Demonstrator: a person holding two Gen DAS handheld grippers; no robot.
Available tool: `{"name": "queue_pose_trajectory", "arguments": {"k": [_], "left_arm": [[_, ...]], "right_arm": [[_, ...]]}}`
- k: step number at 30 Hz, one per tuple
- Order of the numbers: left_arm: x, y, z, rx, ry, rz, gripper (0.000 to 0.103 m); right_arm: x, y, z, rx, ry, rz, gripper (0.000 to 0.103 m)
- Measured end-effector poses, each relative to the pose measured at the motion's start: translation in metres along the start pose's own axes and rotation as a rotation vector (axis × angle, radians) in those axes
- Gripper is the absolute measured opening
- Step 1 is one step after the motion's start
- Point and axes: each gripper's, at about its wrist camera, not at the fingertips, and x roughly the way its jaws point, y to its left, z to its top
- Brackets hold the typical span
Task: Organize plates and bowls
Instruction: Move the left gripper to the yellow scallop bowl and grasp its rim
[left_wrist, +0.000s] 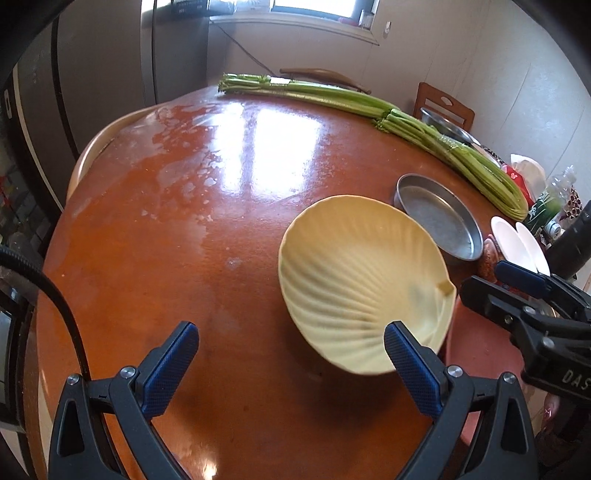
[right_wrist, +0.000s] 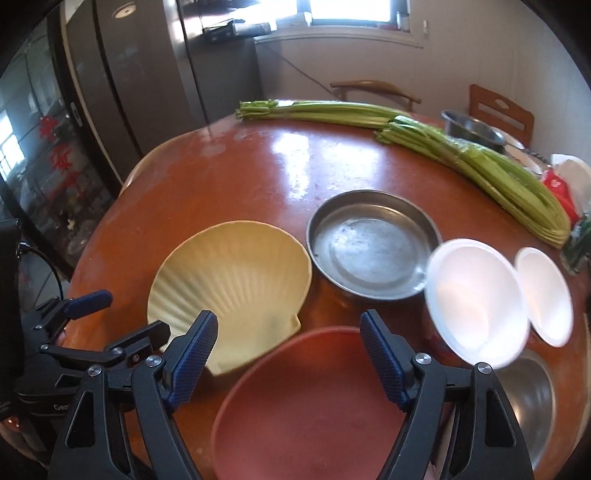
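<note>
Right wrist view | right gripper (right_wrist: 288, 354) gaping, empty, above red plate (right_wrist: 314, 406) | left gripper (left_wrist: 291, 354) spread, empty, beside shell plate (left_wrist: 364, 284) | likely lining up pickups for stacking

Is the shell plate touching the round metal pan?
Cannot tell. In the right wrist view the shell plate meets the metal pan edge to edge; the left wrist view overlaps them.

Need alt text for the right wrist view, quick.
The open right gripper hovers over a reddish plate at the near edge of a round wooden table. Beyond lie a yellow shell-shaped plate, a metal pan, two white bowls and celery.
</note>
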Motion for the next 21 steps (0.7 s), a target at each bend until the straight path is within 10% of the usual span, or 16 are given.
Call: {"name": "queue_pose_trajectory", "arguments": {"k": [8, 21], "left_arm": [[0.015, -0.004, 0.007, 0.018, 0.012, -0.014, 0.087], [0.025, -0.017, 0.016, 0.052, 0.030, -0.078, 0.058]], "right_arm": [[0.027, -0.004, 0.006, 0.033, 0.060, 0.102, 0.051], [0.038, -0.005, 0.011, 0.033, 0.076, 0.123, 0.043]]}}
